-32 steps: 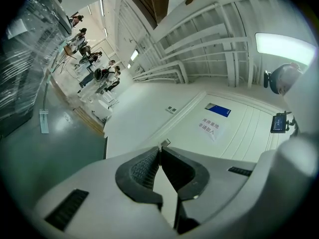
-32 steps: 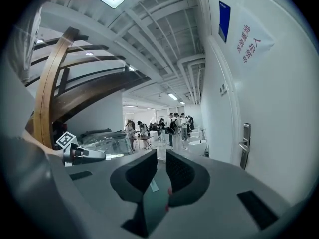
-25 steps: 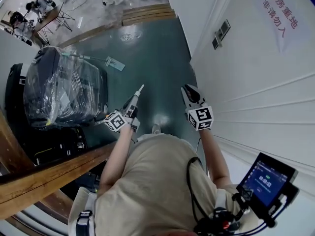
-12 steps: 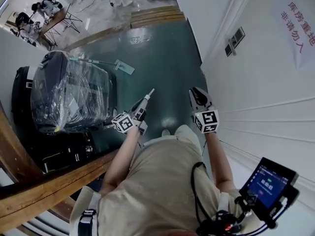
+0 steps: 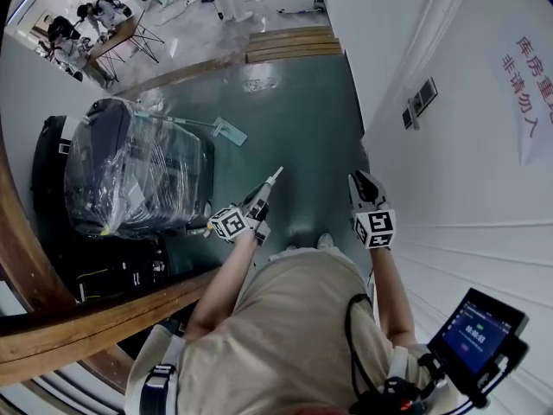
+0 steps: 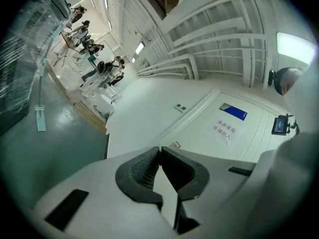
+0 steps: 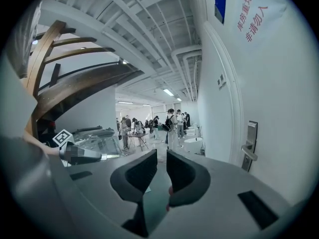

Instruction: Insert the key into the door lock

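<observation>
The door lock (image 7: 250, 146), a metal plate with a lever handle, sits on the white door (image 5: 467, 188) at the right, a little beyond the right gripper (image 7: 161, 156) and to its right; the key itself I cannot make out in any view. The right gripper's jaws stand a narrow way apart, with the green floor (image 5: 294, 111) showing through the gap; a small reddish speck sits at the inner edge of its right-hand jaw, too small to name. The left gripper (image 6: 159, 149) is held to the left of it, well apart; its jaws are closed tip to tip with nothing between them. A paper sign (image 5: 529, 85) with red characters hangs on the door; at the left stands a dark case (image 5: 138, 175) wrapped in clear film, with a flat mop (image 5: 226, 130) lying on the floor just beyond it; a wooden handrail (image 5: 86, 318) curves along the near left; people (image 5: 78, 37) gather round a table at the far end.
</observation>
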Tool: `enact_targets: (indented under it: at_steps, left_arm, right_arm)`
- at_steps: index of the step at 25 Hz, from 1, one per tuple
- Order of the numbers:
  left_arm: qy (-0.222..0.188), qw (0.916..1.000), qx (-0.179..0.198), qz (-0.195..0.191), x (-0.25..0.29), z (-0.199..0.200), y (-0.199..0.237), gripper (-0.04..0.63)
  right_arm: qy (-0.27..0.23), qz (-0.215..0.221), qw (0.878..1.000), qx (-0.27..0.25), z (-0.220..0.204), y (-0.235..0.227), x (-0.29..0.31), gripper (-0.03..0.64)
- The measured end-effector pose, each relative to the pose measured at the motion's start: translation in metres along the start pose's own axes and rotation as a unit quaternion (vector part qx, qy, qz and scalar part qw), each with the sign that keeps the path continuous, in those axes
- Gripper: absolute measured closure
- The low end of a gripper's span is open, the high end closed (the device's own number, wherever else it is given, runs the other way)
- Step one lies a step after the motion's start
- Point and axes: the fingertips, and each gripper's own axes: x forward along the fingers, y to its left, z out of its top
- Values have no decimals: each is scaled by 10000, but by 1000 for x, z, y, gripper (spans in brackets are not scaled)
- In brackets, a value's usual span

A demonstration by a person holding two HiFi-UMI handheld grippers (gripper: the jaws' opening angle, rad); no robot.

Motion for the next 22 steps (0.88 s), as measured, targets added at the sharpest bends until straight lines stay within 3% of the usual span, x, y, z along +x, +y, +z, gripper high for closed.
enact_targets:
  at_steps: [13, 22]
  left_arm:
    - [-211, 9997, -130, -5, 52, -2, -6, 561]
    - [-170, 9995, -212, 187, 52, 44, 34, 561]
  right_arm:
    - [160, 287, 9994, 58, -13, -42, 26, 555]
    - [242, 292, 9992, 105, 1, -29, 77, 555]
